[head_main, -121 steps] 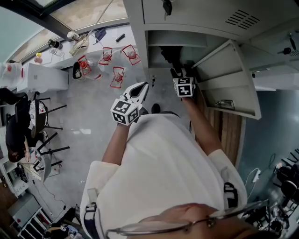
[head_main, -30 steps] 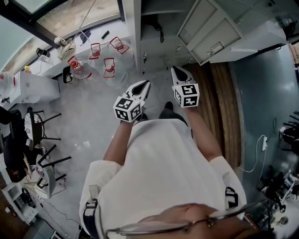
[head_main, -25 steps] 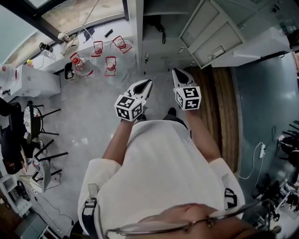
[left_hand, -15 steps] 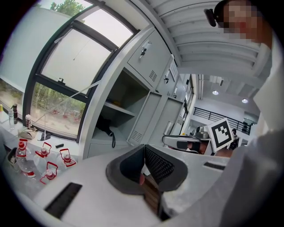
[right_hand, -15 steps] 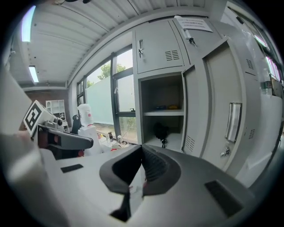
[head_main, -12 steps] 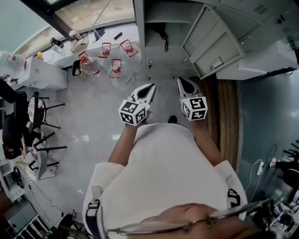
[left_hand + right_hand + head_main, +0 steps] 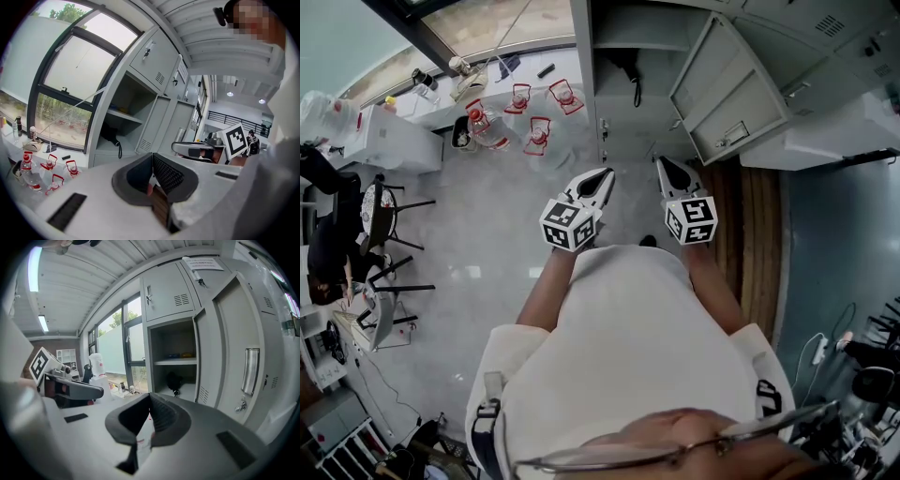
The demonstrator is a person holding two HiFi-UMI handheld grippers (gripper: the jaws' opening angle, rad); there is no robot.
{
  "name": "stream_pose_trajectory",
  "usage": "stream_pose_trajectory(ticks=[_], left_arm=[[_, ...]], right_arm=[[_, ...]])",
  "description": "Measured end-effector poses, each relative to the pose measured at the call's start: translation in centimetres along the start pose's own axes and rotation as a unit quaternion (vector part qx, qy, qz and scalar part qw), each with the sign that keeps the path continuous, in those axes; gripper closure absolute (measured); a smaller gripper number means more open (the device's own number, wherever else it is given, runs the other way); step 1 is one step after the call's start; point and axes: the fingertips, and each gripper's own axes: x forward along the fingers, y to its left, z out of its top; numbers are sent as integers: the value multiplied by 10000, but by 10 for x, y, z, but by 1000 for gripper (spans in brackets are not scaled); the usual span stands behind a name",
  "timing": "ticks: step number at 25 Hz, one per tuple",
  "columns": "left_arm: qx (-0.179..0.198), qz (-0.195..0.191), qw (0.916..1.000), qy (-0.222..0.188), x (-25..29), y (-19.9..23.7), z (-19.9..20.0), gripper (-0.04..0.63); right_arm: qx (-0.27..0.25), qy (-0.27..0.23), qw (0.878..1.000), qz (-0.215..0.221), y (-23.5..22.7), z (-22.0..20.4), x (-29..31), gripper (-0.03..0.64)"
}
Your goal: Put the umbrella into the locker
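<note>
The umbrella (image 7: 628,67) lay inside the open locker (image 7: 584,84), below its shelf. It was only a dark shape, and its far end was lost in shadow. The left gripper (image 7: 605,173) and the right gripper (image 7: 659,161) stood well apart from it, their jaws pressed together on nothing.

So the umbrella (image 7: 628,67) sits inside the locker (image 7: 584,75), on the bottom of the open compartment, under the shelf (image 7: 176,361). The door (image 7: 727,86) hangs open on the locker's right. Water jugs (image 7: 534,136) stand left of the locker, below the window (image 7: 478,28). The left hand-held gripper (image 7: 605,174) and right hand-held gripper (image 7: 661,161) are side by side in front of the locker.
</note>
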Motion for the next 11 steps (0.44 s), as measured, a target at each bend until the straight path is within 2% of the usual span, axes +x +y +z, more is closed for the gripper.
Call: stream_pose_trajectory(ticks=[11], left_arm=[[2, 131, 9999, -35, 7, 6, 2, 589]], right_arm=[[62, -25, 9999, 127, -6, -1, 7, 611]])
